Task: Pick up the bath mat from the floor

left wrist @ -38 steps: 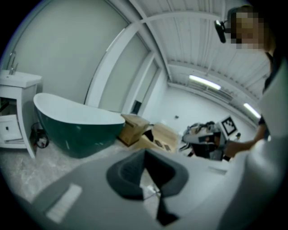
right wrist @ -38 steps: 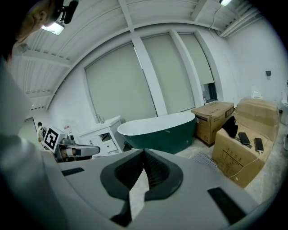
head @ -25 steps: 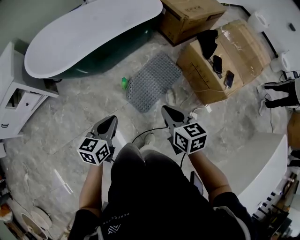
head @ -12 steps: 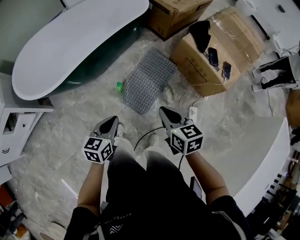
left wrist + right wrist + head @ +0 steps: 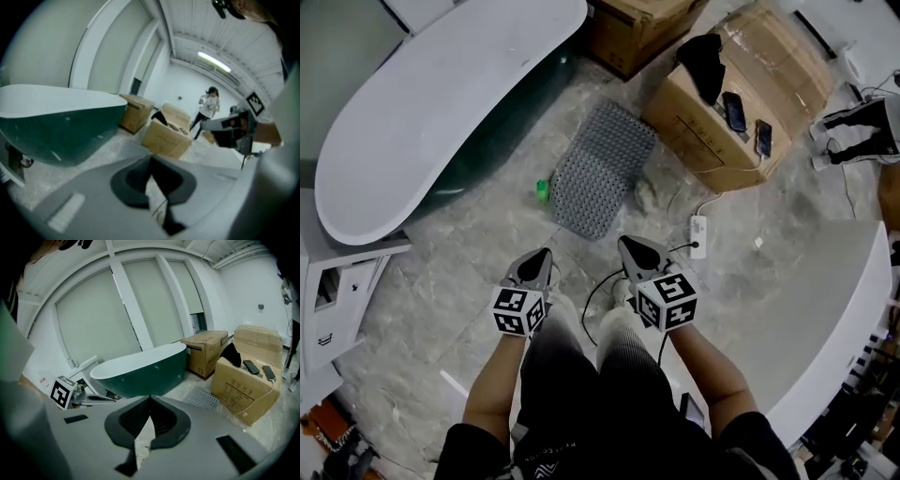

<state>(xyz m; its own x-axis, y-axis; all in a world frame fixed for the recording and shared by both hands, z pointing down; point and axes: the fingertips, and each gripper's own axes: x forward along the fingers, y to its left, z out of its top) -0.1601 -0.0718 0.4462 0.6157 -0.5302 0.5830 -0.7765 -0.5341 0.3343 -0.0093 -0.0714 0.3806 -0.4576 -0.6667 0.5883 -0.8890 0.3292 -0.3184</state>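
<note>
On the floor in the head view, the bath mat lies flat beside the tub, ahead of the left gripper and right gripper. In the left gripper view the jaws meet, empty. In the right gripper view they meet too, empty.

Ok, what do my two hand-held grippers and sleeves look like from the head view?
Both the left hand-held gripper and the right hand-held gripper are grey wedge-shaped bodies tapering to dark jaws. Each carries a cube of black-and-white square markers at the back. The person wears a black short-sleeved top.
</note>
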